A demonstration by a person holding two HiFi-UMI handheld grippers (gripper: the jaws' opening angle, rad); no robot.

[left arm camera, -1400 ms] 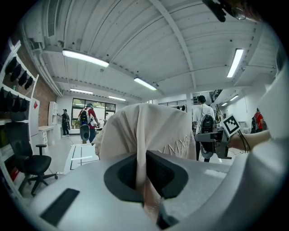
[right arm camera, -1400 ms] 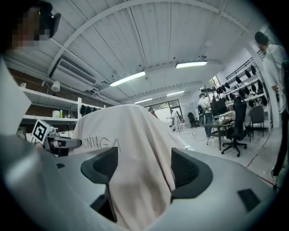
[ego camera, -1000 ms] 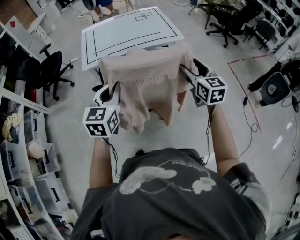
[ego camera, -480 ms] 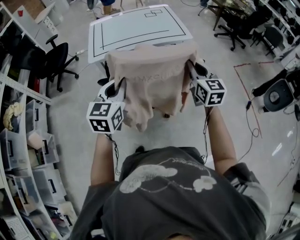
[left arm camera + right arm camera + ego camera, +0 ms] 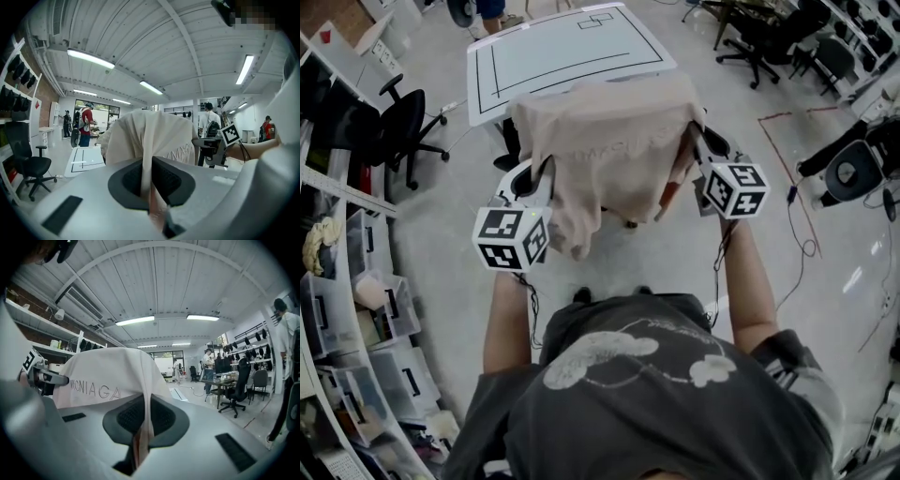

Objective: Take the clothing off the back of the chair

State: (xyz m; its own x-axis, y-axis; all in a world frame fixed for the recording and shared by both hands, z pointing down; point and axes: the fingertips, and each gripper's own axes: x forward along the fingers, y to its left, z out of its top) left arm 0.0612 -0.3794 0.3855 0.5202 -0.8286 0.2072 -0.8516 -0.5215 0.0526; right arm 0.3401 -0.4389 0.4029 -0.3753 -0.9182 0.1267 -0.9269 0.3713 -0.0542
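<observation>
A pale beige cotton T-shirt (image 5: 614, 155) with faint outlined lettering hangs draped over the back of a dark chair (image 5: 510, 141) in the upper middle of the head view. The chair is almost wholly covered by the cloth. The left tongs (image 5: 146, 176) are closed tight on a vertical fold of the shirt's left edge, with the fabric running down between the dark ribbed pads. The right tongs (image 5: 146, 420) are likewise clamped on a fold at the shirt's right edge, cloth pinched between the pads. In the head view the two tongs sit at either side of the shirt, each with its marker cube towards the person. Just beyond the shirt, at the top of that frame, stands a white rectangular desk (image 5: 572, 52) marked with black lines. A black office chair (image 5: 398, 131) stands at the upper left.
</observation>
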